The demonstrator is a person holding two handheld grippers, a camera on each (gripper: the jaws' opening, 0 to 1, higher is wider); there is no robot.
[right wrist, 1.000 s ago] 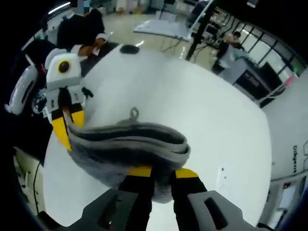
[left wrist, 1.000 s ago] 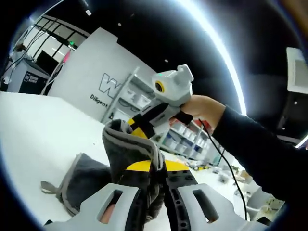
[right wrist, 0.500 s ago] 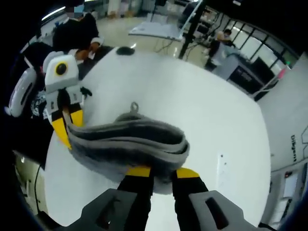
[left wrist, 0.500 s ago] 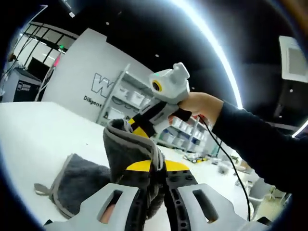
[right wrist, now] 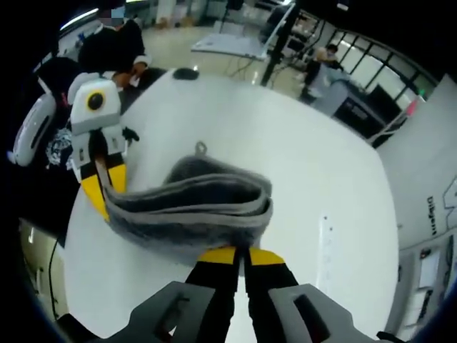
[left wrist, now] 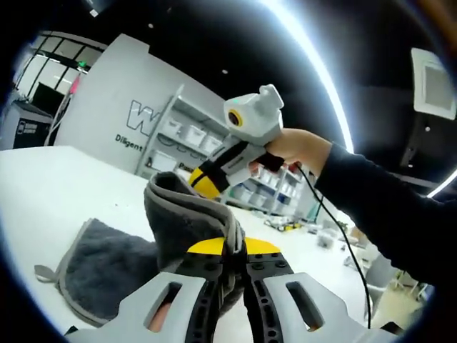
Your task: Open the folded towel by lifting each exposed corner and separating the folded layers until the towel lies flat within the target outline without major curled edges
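Left tongs (left wrist: 233,251): clamped on one towel corner.
Right tongs (right wrist: 240,254): clamped on the other corner.
Towel (right wrist: 189,211): grey, held up between them, its far part trailing on the white counter (right wrist: 307,171).
Advice: draw corners apart evenly, then lower flat.

— What can't you make out?
— The grey terry towel (right wrist: 193,214) covers the yellow tips of the right claw (right wrist: 233,254) and of the left claw (right wrist: 106,187).
— Anything else?
— The white tabletop (right wrist: 300,186) is hidden under the towel's draped part, and the wall lettering (left wrist: 139,121) is cut short.
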